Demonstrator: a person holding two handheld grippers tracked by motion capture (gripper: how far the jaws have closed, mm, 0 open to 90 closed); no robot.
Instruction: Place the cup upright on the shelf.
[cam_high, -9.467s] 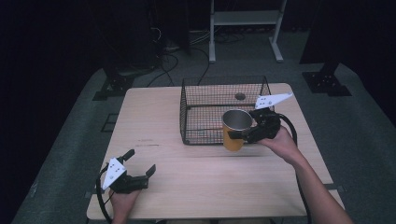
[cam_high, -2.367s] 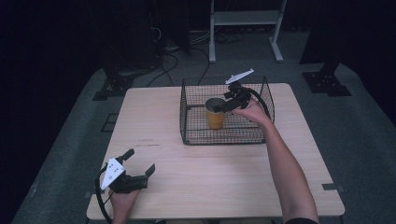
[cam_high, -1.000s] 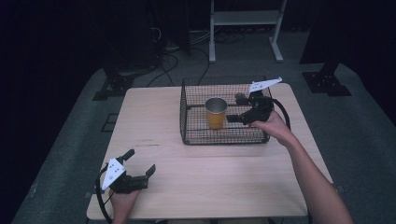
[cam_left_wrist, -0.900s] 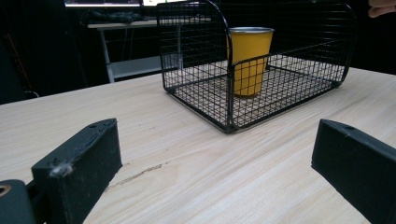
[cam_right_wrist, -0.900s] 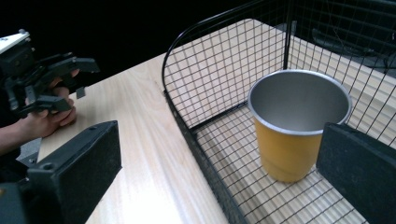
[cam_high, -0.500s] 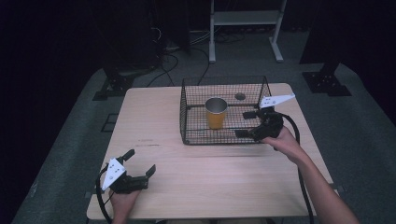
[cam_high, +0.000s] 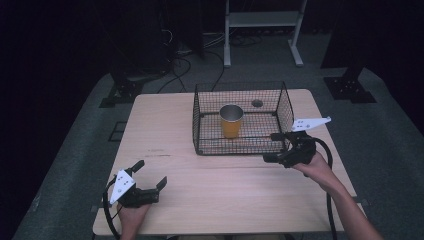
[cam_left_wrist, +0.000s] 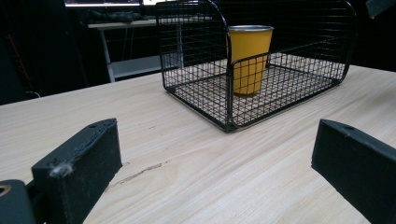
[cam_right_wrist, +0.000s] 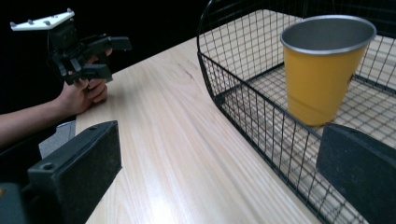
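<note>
Cup (cam_high: 231, 120) stands upright inside the basket (cam_high: 200, 131). Right gripper (cam_high: 275, 147) sits just outside the basket's corner, jaws apart, empty. Left gripper (cam_high: 150, 176) rests agape near the table (cam_high: 165, 130) edge.

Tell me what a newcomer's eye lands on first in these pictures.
First comes the yellow cup, standing upright inside the black wire basket at the far middle of the wooden table, bright against the dark room. Next is the right gripper, jaws open, just outside the basket's near right corner. The left gripper sits open at the table's near left edge.
</note>
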